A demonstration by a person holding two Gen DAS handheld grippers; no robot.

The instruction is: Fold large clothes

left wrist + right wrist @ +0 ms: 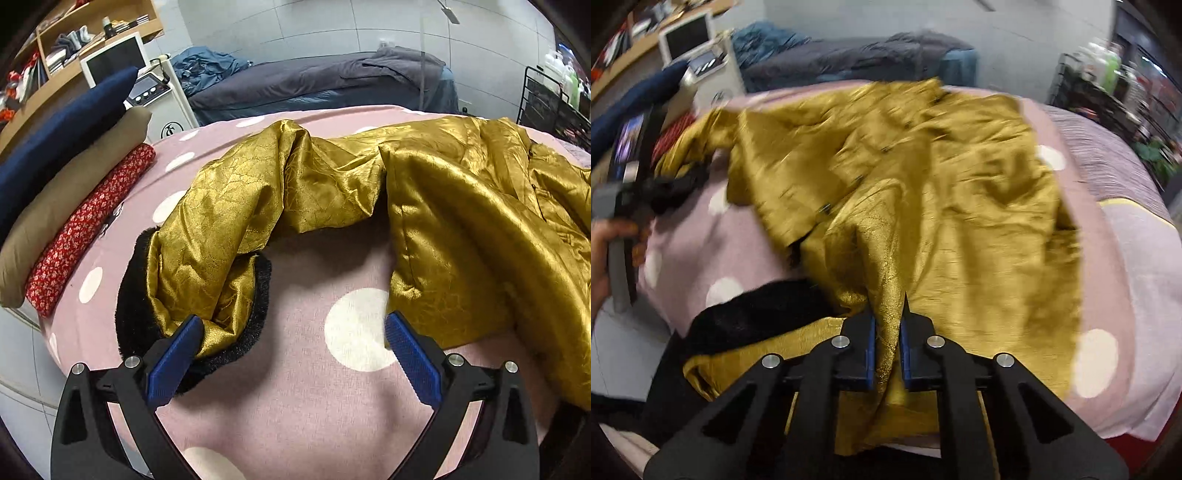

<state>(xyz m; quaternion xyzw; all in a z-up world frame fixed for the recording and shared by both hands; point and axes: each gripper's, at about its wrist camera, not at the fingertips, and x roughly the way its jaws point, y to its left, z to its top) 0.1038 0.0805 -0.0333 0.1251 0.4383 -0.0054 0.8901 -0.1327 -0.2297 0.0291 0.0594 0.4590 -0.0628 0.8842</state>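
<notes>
A gold satin jacket (461,206) with black fur trim lies on a pink bed cover with white dots (317,417). Its sleeve (207,236) bends toward me and ends in a black fur cuff (136,317). My left gripper (293,338) is open just above the cover, its left pad touching the cuff, nothing between the jaws. In the right wrist view the jacket (942,192) spreads across the bed, blurred by motion. My right gripper (888,325) is shut on a bunched fold of the jacket's near edge. The left gripper (628,206) and the hand holding it show at the far left.
Folded clothes, navy (62,136), tan (74,206) and red patterned (85,229), are stacked at the bed's left edge. A white device (155,92) and wooden shelves (74,37) stand behind. A grey bed (314,81) lies beyond. A black rack (554,107) is on the right.
</notes>
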